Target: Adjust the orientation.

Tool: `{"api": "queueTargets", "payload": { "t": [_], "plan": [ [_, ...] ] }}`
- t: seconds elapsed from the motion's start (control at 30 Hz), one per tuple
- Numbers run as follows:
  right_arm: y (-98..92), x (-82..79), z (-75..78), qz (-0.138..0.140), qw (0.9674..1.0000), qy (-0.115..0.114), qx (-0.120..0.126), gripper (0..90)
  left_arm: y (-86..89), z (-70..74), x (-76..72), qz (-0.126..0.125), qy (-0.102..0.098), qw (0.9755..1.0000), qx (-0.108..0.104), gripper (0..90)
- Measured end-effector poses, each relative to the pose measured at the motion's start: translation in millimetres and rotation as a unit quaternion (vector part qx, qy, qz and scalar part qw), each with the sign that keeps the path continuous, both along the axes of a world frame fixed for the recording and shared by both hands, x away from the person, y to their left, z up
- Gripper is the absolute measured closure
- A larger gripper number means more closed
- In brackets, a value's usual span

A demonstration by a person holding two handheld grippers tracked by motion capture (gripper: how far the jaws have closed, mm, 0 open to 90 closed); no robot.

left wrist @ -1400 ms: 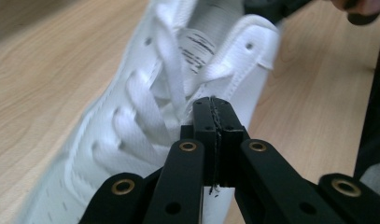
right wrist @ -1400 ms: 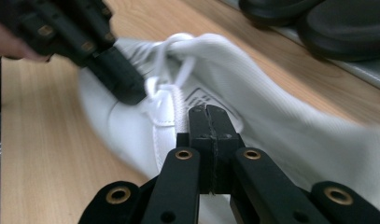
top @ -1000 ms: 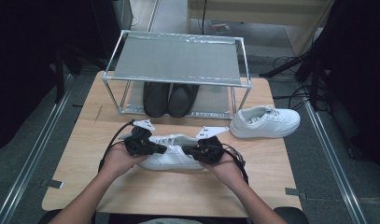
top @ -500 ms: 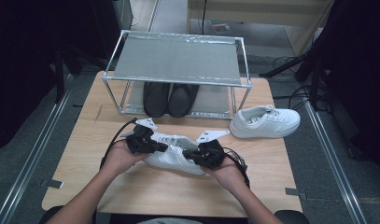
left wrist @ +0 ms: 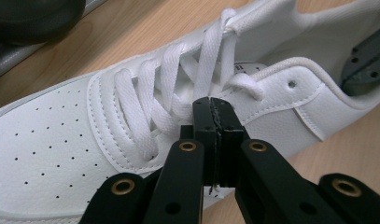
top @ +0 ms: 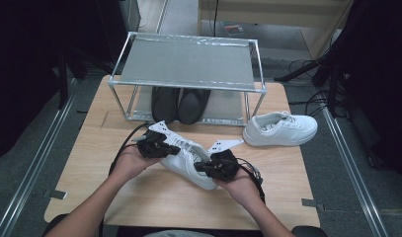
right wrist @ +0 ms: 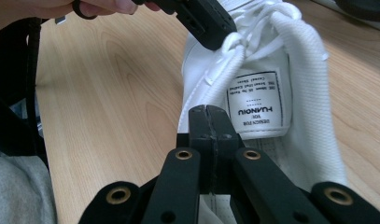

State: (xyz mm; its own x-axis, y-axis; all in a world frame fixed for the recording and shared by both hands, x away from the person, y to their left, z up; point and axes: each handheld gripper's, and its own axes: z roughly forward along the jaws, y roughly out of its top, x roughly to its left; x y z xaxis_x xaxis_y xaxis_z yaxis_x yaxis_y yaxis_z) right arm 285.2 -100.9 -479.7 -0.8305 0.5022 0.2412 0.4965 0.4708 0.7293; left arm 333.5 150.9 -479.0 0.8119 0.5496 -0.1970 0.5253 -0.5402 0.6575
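Resting on the wooden desk (top: 114, 148) near its front edge, a white lace-up sneaker (top: 188, 160) lies between the person's two hands. The left gripper (top: 161, 146) meets it at the laces, jaws pressed fully together against the crossed white laces (left wrist: 178, 88). The right gripper (top: 201, 168) sits at the heel opening, jaws likewise closed tight just below the printed tongue label (right wrist: 257, 105). A second white sneaker (top: 280, 129) stands well apart to the right. Two black shoes (top: 181, 103) sit under the metal shoe rack (top: 188, 61).
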Motion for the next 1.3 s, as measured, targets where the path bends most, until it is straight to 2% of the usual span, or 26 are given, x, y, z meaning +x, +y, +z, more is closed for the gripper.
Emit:
{"api": "queueTargets", "payload": {
  "t": [0.07,0.13,0.23,0.37,0.47,0.53,0.7,0.73,0.83,0.9,0.93,1.03,1.13,1.3],
  "plan": [
    [-3.4,2.1,2.9,-0.006,1.0,-0.002,0.0,90.0,4.0,3.0,-0.6,0.005,0.007,0.9998,-0.018,90.0],
    [-9.6,5.7,7.2,-0.016,0.9997,-0.011,0.012,90.0,8.8,7.6,-3.7,0.007,0.01,0.9994,-0.033,90.0],
    [-21.3,12.8,12.4,-0.034,0.999,-0.02,0.022,90.0,12.2,8.8,-10.1,0.006,0.005,0.9996,-0.025,90.0],
    [-31.9,25.3,12.1,-0.054,0.9981,-0.023,0.021,90.0,15.8,6.7,-21.9,0.007,0.008,0.9997,-0.023,90.0],
    [-33.0,36.2,8.9,-0.062,0.9977,-0.023,0.016,90.0,17.0,0.4,-26.9,0.004,0.018,0.9995,-0.026,90.0],
    [-31.0,41.8,6.4,-0.062,0.9978,-0.024,0.01,90.0,16.0,-4.5,-28.6,0.003,0.024,0.9994,-0.024,90.0],
    [-19.4,51.5,-0.9,-0.052,0.9985,-0.018,-0.002,90.0,14.7,-16.9,-26.4,0.009,0.039,0.9985,-0.036,90.0],
    [-17.8,52.1,-1.7,-0.051,0.9985,-0.021,-0.004,90.0,14.9,-19.0,-25.1,0.01,0.038,0.9986,-0.034,90.0],
    [-17.6,54.1,-2.8,-0.043,0.999,-0.015,-0.002,87.0,16.1,-23.0,-22.8,-0.001,0.037,0.9981,-0.048,87.4],
    [-18.3,54.7,-3.0,-0.037,0.9993,-0.006,0.001,88.3,15.0,-23.6,-24.0,-0.005,0.026,0.9987,-0.044,85.3],
    [-17.6,54.1,-3.1,-0.033,0.9994,-0.004,0.001,88.7,14.3,-23.6,-24.0,-0.004,0.028,0.9986,-0.044,84.4],
    [-14.5,50.3,-2.6,-0.031,0.9994,-0.014,-0.007,88.7,14.2,-24.5,-21.9,-0.001,0.038,0.9981,-0.049,82.3],
    [-12.7,47.7,-2.7,-0.031,0.9992,-0.022,-0.011,88.7,16.2,-26.5,-19.1,-0.009,0.046,0.997,-0.062,79.3],
    [-11.2,43.6,-3.0,-0.024,0.9996,-0.013,-0.009,88.8,17.1,-24.9,-17.3,0.008,0.026,0.9988,-0.042,82.6]
  ]
}}
